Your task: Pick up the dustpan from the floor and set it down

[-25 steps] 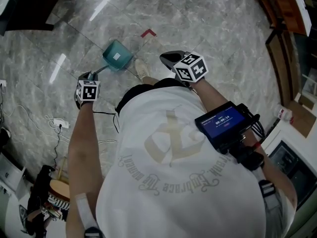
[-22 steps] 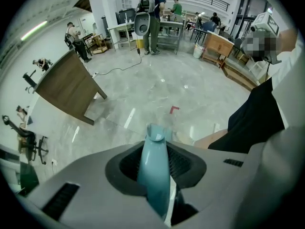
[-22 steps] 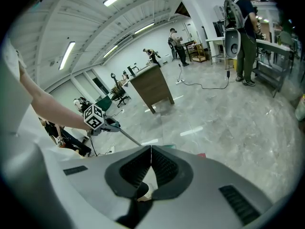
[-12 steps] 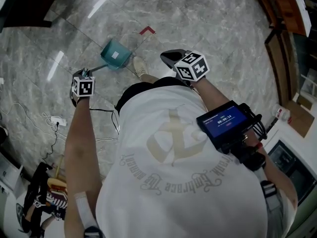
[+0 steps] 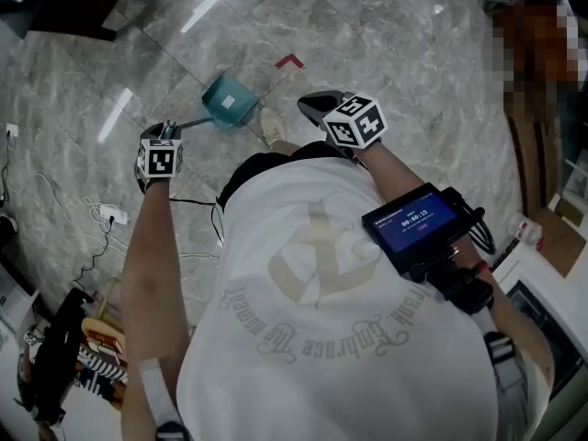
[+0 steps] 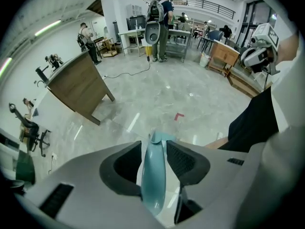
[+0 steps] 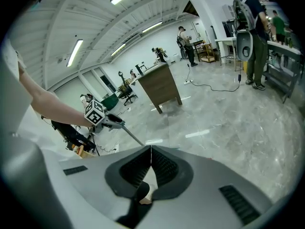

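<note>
Looking down from the head view, the teal dustpan sits on the grey marble floor, just ahead of the person's shoe and near a red corner mark. A small pale patch shows inside its tray; what it is cannot be told. Its thin handle runs back to the left gripper, which points steeply down. The right gripper hangs apart from the dustpan, beside the shoe in this view. White cables lie on the floor to the left.

The left gripper view gives what the head view cannot. The teal end of the handle stands between the two jaws, which have just been opening. They are spread, and a strip of floor shows between the handle and the right-hand pad, so nothing is pinched. Beyond lie the red corner mark, a wooden desk and people at benches.

The right gripper view shows that claw's jaws pressed together at the tips, nothing between them. It also catches the left gripper from the side, its marker cube above the handle, which slants down towards the floor.
</note>
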A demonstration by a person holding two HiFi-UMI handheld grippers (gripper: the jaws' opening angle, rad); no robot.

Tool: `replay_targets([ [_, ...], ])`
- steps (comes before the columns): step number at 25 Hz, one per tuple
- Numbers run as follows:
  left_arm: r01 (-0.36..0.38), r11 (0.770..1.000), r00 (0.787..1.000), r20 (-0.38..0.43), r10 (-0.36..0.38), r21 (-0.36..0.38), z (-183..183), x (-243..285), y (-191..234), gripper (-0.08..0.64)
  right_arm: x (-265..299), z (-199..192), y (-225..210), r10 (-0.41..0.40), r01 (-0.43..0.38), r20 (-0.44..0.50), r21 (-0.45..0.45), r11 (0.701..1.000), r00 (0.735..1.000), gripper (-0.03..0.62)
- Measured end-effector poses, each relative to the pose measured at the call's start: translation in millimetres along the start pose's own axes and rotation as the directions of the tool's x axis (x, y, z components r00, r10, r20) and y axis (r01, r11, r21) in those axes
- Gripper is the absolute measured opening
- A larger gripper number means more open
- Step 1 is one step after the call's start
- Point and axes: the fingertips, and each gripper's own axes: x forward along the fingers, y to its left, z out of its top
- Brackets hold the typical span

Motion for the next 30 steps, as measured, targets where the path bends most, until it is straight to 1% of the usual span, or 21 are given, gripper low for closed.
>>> replay_targets([
  [4, -0.038, 0.997, 0.997, 0.062, 0.042, -0.063, -1, -28, 10, 0.172, 10, 14, 12, 0.043, -0.043, 0.000, -0.037, 0.998, 0.999, 0.017],
  [6, -0.054, 0.993, 0.993, 0.096, 0.064, -0.109, -6, -43, 12, 0.172, 16, 17, 18, 0.062, -0.062, -0.002, -0.048, 0.997, 0.998, 0.017],
  [8, -0.065, 0.983, 0.989, 0.121, 0.086, -0.172, -14, -58, 14, 0.172, 22, 22, 25, 0.080, -0.080, -0.008, -0.062, 0.995, 0.997, 0.018],
  [10, -0.068, 0.964, 0.983, 0.145, 0.108, -0.258, -28, -72, 17, 0.170, 33, 27, 35, 0.097, -0.098, -0.013, -0.081, 0.992, 0.995, 0.017],
  [12, -0.058, 0.938, 0.978, 0.171, 0.123, -0.343, -49, -80, 20, 0.170, 48, 32, 50, 0.111, -0.112, -0.018, -0.104, 0.988, 0.994, 0.018],
  [14, -0.046, 0.914, 0.972, 0.195, 0.134, -0.403, -71, -85, 19, 0.170, 63, 35, 65, 0.123, -0.125, -0.023, -0.134, 0.983, 0.992, 0.017],
  [16, -0.031, 0.895, 0.964, 0.222, 0.144, -0.445, -86, -95, 16, 0.170, 71, 41, 80, 0.136, -0.139, -0.029, -0.164, 0.977, 0.990, 0.017],
  [18, -0.013, 0.875, 0.953, 0.258, 0.156, -0.484, -95, -111, 14, 0.170, 75, 49, 95, 0.153, -0.157, -0.035, -0.193, 0.969, 0.988, 0.017],
  [20, 0.009, 0.849, 0.940, 0.295, 0.173, -0.528, -104, -126, 13, 0.170, 79, 54, 109, 0.165, -0.171, -0.044, -0.220, 0.960, 0.985, 0.017],
  [22, 0.029, 0.823, 0.925, 0.328, 0.194, -0.568, -112, -141, 14, 0.170, 82, 60, 122, 0.176, -0.182, -0.049, -0.245, 0.952, 0.983, 0.018],
  [24, 0.041, 0.802, 0.907, 0.358, 0.220, -0.596, -119, -159, 15, 0.169, 86, 68, 137, 0.196, -0.201, -0.046, -0.272, 0.941, 0.980, 0.018],
  [26, 0.057, 0.787, 0.889, 0.391, 0.240, -0.615, -121, -174, 13, 0.150, 87, 78, 152, 0.219, -0.221, -0.041, -0.305, 0.926, 0.975, 0.017],
  [30, 0.100, 0.774, 0.852, 0.455, 0.257, -0.625, -115, -191, 1, 0.089, 79, 96, 176, 0.258, -0.246, -0.020, -0.369, 0.896, 0.966, 0.017],
])
